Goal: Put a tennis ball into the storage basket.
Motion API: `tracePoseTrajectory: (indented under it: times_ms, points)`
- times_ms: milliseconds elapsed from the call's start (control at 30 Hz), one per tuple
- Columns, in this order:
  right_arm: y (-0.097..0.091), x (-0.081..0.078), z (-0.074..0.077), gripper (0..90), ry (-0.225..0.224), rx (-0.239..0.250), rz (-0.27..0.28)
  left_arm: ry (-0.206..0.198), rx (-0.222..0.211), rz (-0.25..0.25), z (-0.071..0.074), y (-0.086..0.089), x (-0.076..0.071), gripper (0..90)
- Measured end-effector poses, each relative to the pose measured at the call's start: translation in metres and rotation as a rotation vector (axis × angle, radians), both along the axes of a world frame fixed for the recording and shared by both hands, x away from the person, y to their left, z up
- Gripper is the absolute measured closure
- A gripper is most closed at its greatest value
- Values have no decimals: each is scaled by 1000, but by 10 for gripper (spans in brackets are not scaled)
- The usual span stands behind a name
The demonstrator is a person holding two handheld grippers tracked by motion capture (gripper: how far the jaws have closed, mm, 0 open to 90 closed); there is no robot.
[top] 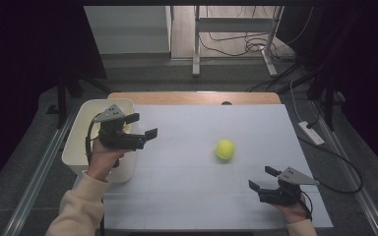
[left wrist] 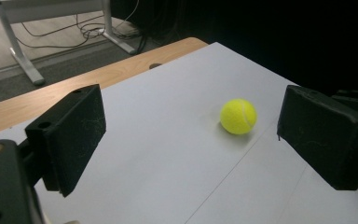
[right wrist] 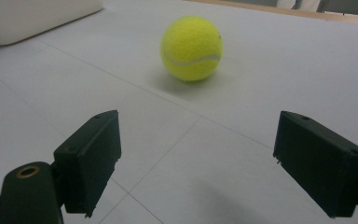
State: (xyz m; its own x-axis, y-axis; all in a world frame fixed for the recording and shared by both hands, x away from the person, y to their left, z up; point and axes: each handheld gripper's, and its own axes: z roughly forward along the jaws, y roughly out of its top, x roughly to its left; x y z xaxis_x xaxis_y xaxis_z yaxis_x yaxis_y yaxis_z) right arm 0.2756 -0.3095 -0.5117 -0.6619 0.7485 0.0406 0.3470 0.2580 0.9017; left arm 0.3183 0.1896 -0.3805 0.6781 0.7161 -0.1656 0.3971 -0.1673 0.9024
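A yellow tennis ball lies on the white table sheet, right of centre. My left gripper hovers open at the left, over the edge of a white bin, its jaws pointing right toward the ball with nothing between them. In the left gripper view the ball sits well beyond the open gripper. Near the front right, my right gripper rests low and open, aimed up-left at the ball. The right gripper view has the ball ahead of the empty gripper.
The white bin stands on the table's left side, and its corner is seen far left in the right gripper view. A wooden strip runs along the table's far edge. Desk legs and cables lie on the floor behind.
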Motion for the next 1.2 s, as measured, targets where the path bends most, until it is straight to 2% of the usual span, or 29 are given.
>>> tracePoseTrajectory:
  times_ms: [467,867,1200]
  points:
    - [2,2,0,152,0,-3,6,7,38,-55,-4,-27,-2,83]
    - [2,1,0,152,1,-5,5,30,74,-91,-9,-48,5,80]
    - [2,0,0,152,2,-4,5,43,85,-106,-13,-61,9,80]
